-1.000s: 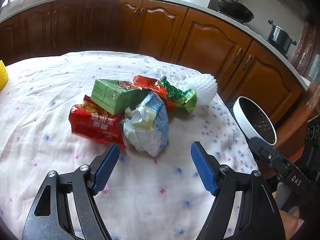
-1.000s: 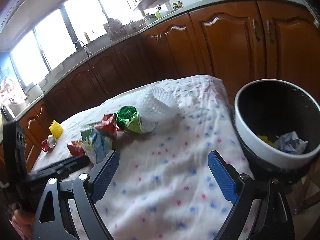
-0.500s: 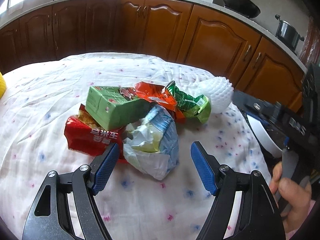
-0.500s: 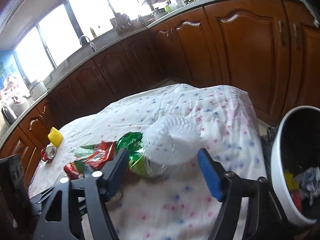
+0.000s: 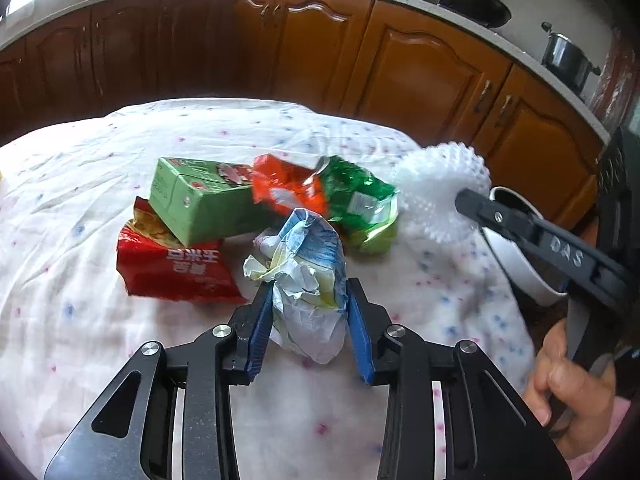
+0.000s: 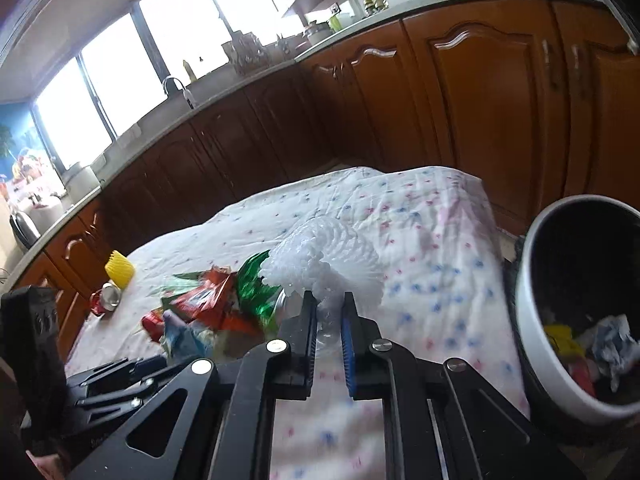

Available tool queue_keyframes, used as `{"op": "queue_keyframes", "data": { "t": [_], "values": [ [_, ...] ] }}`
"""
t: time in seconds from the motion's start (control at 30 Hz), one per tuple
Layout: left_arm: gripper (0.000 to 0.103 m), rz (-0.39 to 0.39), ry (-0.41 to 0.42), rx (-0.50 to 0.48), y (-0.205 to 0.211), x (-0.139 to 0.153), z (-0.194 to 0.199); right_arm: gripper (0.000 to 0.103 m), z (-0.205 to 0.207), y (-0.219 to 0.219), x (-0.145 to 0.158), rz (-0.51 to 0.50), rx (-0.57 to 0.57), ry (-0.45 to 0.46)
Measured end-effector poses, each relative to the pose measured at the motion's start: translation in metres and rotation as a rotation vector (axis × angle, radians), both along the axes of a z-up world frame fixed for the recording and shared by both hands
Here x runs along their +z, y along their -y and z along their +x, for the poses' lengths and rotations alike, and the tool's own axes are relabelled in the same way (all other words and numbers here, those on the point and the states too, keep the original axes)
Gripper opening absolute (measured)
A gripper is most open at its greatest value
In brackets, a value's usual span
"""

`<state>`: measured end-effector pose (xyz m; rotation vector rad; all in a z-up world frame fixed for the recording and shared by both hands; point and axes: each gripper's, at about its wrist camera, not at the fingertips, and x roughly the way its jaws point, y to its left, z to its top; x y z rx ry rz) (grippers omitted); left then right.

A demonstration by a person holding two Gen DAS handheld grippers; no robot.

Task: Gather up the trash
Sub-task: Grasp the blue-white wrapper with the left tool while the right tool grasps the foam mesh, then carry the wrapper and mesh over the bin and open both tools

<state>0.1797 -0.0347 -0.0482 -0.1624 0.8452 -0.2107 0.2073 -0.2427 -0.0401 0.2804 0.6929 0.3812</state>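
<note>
1. White bin (image 6: pixel 532 364) beside the worktop (image 5: pixel 80 320) already holds several scraps; most trash is still on the cloth.
2. Red snack bag (image 5: pixel 176 268) carries Korean lettering, partly readable; green carton (image 5: pixel 200 200) unread.
3. Left hand-held gripper (image 5: pixel 310 320) pinches a crumpled blue-white wrapper (image 5: pixel 308 276).
4. Right hand-held gripper (image 6: pixel 329 340), marked "DAS", pinches white foam netting (image 6: pixel 320 252).

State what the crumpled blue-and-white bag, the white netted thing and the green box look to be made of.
Crumpled blue-and-white bag, between the left tongs: thin plastic film, by its sharp creases and sheen. White netted thing, pinched by the right tongs: probably soft foam mesh, matte and bumpy. Green box: printed cardboard, by its flat faces and crisp folded edges, slightly glossy.
</note>
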Motion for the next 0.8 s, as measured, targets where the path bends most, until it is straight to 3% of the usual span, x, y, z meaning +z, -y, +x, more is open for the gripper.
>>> {"op": "queue_keyframes", "data": {
  "t": [0.23, 0.8],
  "values": [
    [0.033, -0.046, 0.025, -0.069, 0.022, 0.019, -0.022, 0.011, -0.041, 0.035, 0.005, 0.039, -0.052, 0.013],
    [0.033, -0.041, 0.043, -0.223, 0.101, 0.030, -0.026, 0.011, -0.092, 0.113, 0.010, 0.092, -0.219, 0.018]
  ]
}}
